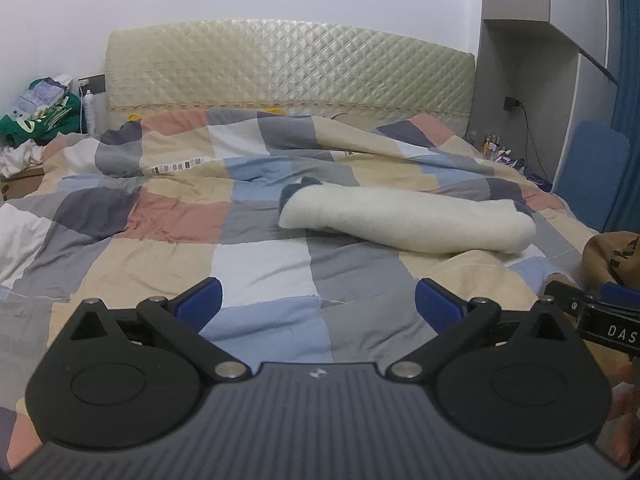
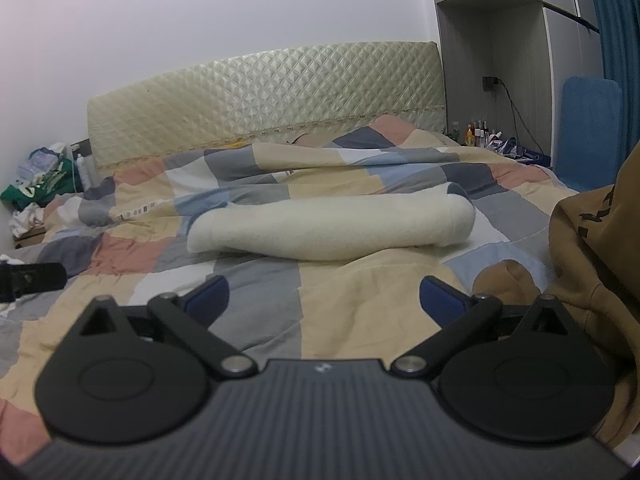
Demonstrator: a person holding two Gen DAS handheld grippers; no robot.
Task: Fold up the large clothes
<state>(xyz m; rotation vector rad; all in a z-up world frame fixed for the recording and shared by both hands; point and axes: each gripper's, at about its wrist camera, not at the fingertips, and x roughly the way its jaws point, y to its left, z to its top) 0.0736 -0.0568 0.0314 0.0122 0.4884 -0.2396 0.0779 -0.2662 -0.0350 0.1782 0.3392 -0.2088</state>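
The brown garment [image 2: 592, 264], a hoodie-like piece with dark lettering, is lying bunched at the 3 o'clock side of the right wrist view, one rounded lump of it [image 2: 506, 280] sitting just beyond the right-hand fingertip. In the left wrist view only a corner of it [image 1: 612, 258] is showing, at 3 o'clock.

The right gripper [image 2: 324, 300] is hovering with its jaws spread wide and nothing between them; only the checked quilt [image 2: 256, 304] is showing through the gap. The left gripper [image 1: 318, 300] is likewise splayed and empty, pointing at 12 o'clock over the quilt.

Judging from this, the fold is not yet under way: the garment is looking crumpled and unspread, so the step in hand is probably reaching for it to lay it flat. The next move would call for swinging both grippers toward 3 o'clock, pinching two separate edges such as shoulders or hem, and dragging the cloth onto the open quilt at 12 o'clock. Thick fabric is likely to bunch, so a single layer is worth seeking.

Further out, a cream fleece roll [image 2: 332, 230] is resting across the quilt at 12 o'clock, well apart from both grippers. Beyond it the quilted headboard [image 2: 264, 96] is standing against the wall, a pile of clothes [image 1: 38, 114] is sitting at 9 o'clock, and a blue chair back [image 2: 590, 132] is rising at 2 o'clock.
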